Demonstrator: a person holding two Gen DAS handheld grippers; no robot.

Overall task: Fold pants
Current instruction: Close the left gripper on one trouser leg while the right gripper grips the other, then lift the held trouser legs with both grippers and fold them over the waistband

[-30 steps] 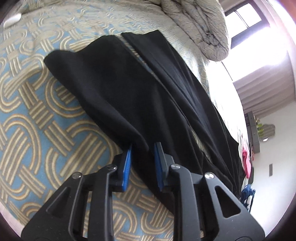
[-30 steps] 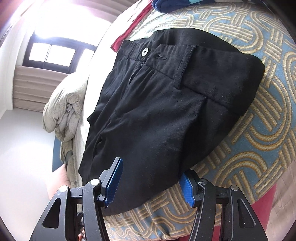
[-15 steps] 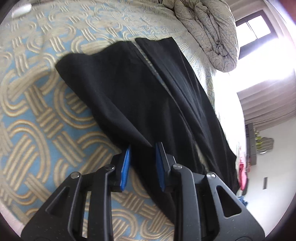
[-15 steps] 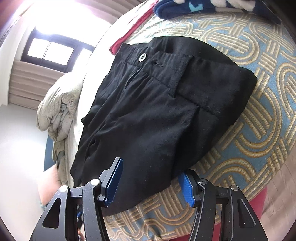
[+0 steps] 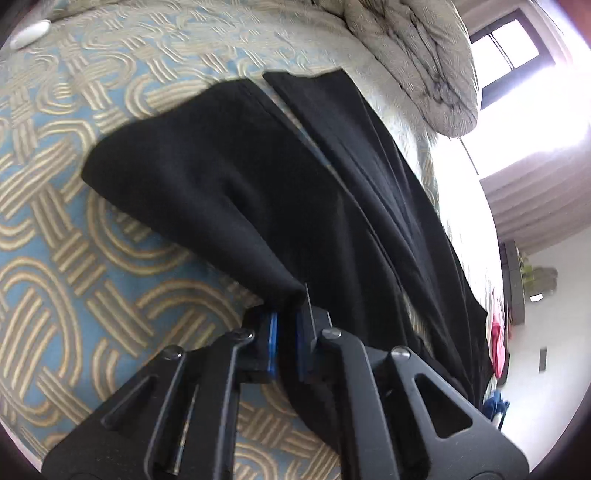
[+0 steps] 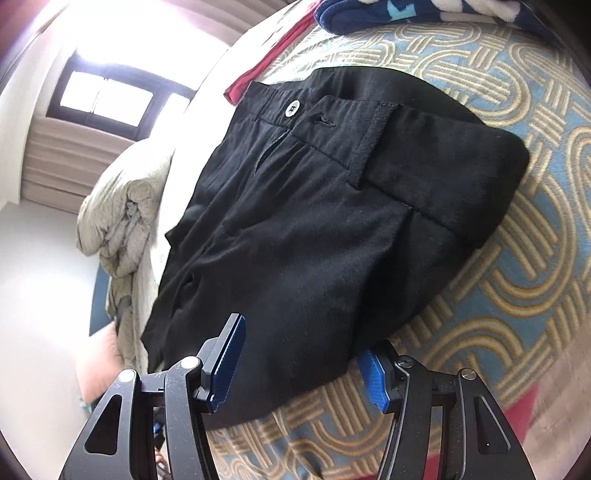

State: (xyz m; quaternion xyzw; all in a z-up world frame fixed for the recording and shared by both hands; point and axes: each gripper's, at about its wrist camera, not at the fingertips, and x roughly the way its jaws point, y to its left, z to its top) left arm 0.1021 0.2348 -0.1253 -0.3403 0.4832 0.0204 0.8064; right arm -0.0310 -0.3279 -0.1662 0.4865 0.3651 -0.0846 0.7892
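Black pants (image 5: 280, 192) lie on a blue and gold patterned bedspread (image 5: 74, 258). In the left wrist view both legs run away from me. My left gripper (image 5: 287, 325) is shut on the near edge of the nearer leg, which bunches up at the blue pads. In the right wrist view the pants (image 6: 317, 229) show their waistband, with a white button (image 6: 293, 108) and an open fly. My right gripper (image 6: 299, 369) is open, its blue pads on either side of the pants' near edge.
A crumpled beige duvet (image 5: 417, 48) lies at the far side of the bed, also in the right wrist view (image 6: 118, 221). A red cloth (image 6: 266, 59) and a blue and white cloth (image 6: 406, 11) lie beyond the waistband. A bright window (image 6: 107, 99) is behind.
My left gripper closed further onto the leg's edge and lifted it, so the fabric now bunches at the pads. My right gripper stayed open and drew slightly back from the waistband.
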